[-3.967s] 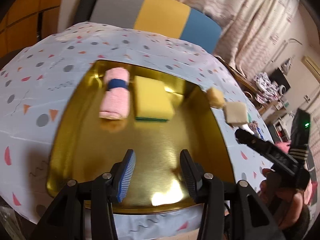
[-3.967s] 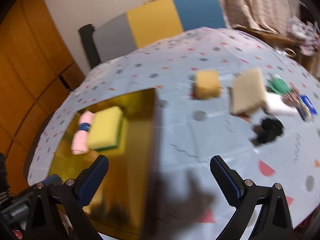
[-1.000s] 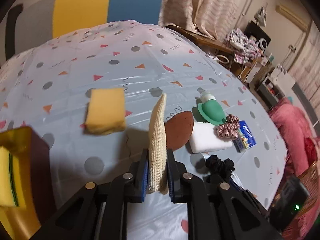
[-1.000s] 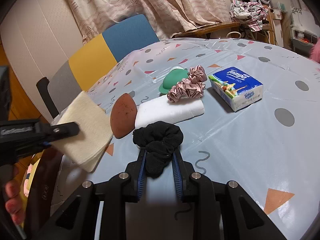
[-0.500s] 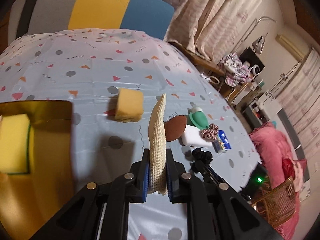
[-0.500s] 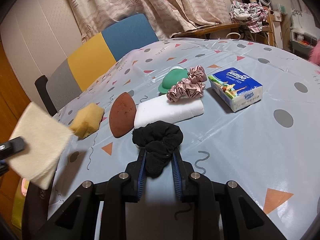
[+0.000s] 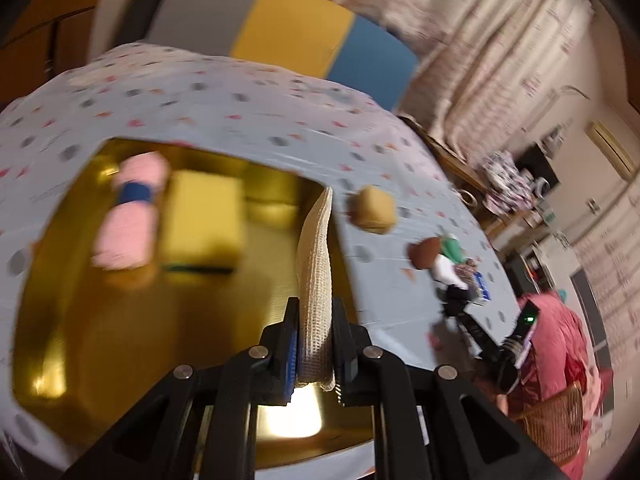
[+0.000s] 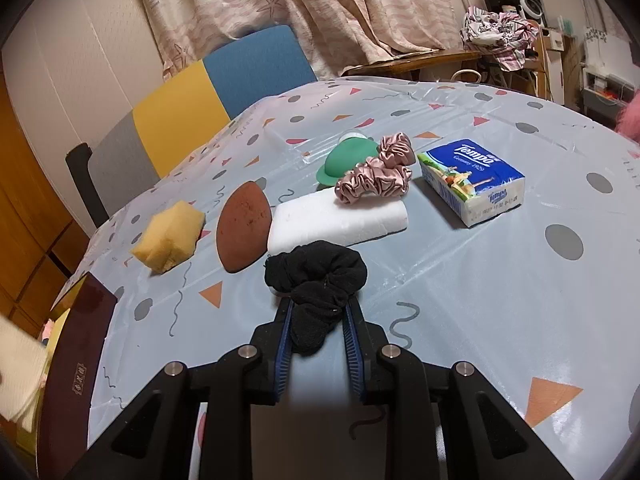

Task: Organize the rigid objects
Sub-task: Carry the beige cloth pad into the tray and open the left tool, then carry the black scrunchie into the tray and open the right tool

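The left gripper (image 7: 314, 344) pinches the cream sponge (image 7: 316, 264) on edge above the gold tray (image 7: 80, 344) for release, while the right gripper (image 8: 316, 334) pinches the black scrunchie (image 8: 316, 280) on the table (image 8: 480, 320).

Your right gripper (image 8: 316, 332) has its fingers (image 8: 283, 344) clamped on the black scrunchie (image 8: 316, 276), low over the counter (image 8: 480, 300). Just beyond: white foam block (image 8: 340, 220) with pink scrunchies (image 8: 376, 172) on it, brown oval sponge (image 8: 242, 226), yellow sponge (image 8: 170, 236), tissue pack (image 8: 472, 180) to the right.
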Available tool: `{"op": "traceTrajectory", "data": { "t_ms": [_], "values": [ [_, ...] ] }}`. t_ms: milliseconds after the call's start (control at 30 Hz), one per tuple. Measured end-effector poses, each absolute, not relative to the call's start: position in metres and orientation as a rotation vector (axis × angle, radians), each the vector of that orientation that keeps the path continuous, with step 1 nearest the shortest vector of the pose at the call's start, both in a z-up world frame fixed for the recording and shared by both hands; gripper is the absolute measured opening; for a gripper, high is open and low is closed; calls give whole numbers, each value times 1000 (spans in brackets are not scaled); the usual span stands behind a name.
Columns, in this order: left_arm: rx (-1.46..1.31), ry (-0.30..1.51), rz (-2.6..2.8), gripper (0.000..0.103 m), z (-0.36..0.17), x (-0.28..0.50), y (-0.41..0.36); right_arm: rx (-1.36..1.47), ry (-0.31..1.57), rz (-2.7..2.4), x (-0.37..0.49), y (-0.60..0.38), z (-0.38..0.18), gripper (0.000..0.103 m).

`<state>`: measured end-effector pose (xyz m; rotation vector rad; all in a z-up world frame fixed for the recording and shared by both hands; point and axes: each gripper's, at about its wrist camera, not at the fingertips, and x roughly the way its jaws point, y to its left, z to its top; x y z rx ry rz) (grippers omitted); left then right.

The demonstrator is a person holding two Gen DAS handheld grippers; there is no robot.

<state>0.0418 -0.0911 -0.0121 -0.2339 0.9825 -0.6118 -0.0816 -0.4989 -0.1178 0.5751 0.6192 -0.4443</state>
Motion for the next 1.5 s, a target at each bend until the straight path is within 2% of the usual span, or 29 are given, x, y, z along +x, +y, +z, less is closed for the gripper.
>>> {"op": "traceTrajectory", "data": {
  "t_ms": [367,467,500,633,967,1067,1167,1500],
  "values": [
    [-318,1027,-447,13,-41,55,-3,525,645,-468,-78,-493,-116,25],
    [-283,1030,-404,23,-43,54,5,513,651,-474,-77,-492,-115,25],
    [-268,1027,-386,32,-44,54,6,510,653,-476,-77,-492,-115,25],
    [-212,1000,-332,40,-42,49,14,494,662,-484,-75,-490,-115,25],
    [-220,926,-252,41,-29,43,43,493,677,-481,-74,-490,-113,25],
    [-251,929,-262,41,-29,39,47,498,686,-467,-74,-490,-110,20],
    [-250,939,-308,41,-32,35,41,482,679,-451,-77,-487,-103,17],
    [-184,949,-489,41,-37,17,-9,434,614,-310,-79,-449,-57,17]
  ]
}}
